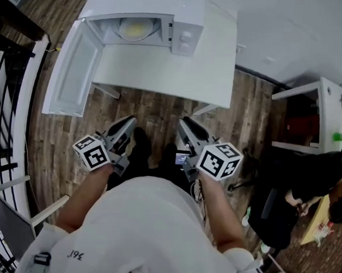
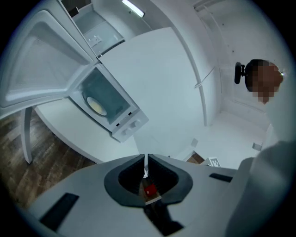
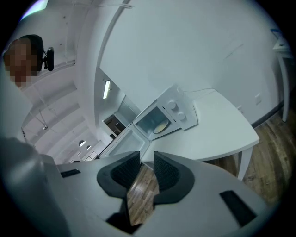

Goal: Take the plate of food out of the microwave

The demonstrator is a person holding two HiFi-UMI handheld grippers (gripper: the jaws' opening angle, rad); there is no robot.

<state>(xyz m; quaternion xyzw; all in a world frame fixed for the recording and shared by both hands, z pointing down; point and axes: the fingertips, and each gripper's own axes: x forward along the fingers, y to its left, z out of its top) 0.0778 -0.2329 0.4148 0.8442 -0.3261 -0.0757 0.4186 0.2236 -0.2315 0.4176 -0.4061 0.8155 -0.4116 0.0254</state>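
The microwave (image 1: 179,36) stands on the far table (image 1: 164,73), its door (image 1: 72,75) already open, with the plate of food (image 1: 136,29) inside. My left gripper (image 1: 126,123) has its jaws pressed together. My right gripper (image 1: 185,123) has them spread and empty. Both are well apart from the plate, so I judge the reaching and taking out are not yet done.

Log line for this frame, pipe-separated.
microwave door: open | plate of food: inside microwave, untouched | left tongs: shut, empty, short of table | right tongs: open, empty, short of table
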